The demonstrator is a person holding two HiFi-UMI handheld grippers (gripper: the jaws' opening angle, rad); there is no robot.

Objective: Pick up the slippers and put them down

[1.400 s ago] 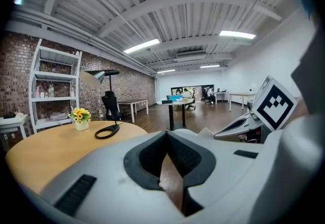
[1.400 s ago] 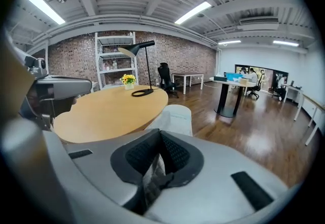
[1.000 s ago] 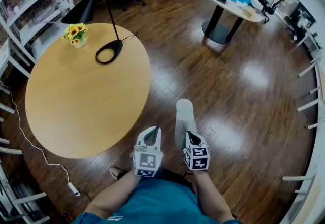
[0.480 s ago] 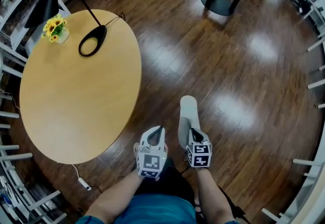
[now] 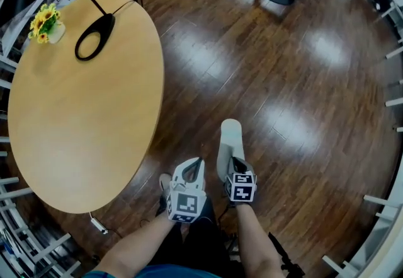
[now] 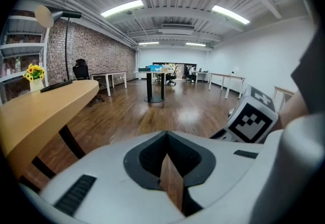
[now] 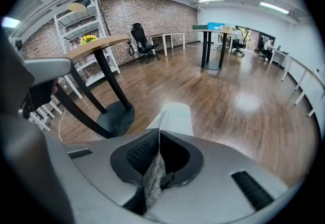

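Lower centre, our right gripper [image 5: 235, 164] pinches the soft, light slipper [image 5: 228, 139] by its quilted edge; our left gripper [image 5: 195, 164] is closed and empty.

Open office (desks [image 6: 115, 75], swivel chair [image 6: 80, 68], brick wall [image 6: 99, 48]).

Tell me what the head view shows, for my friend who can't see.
A person's right gripper holds a pale slipper by one end over a dark wooden floor. The left gripper beside it looks empty, and a round wooden table with a black lamp stands to the left.
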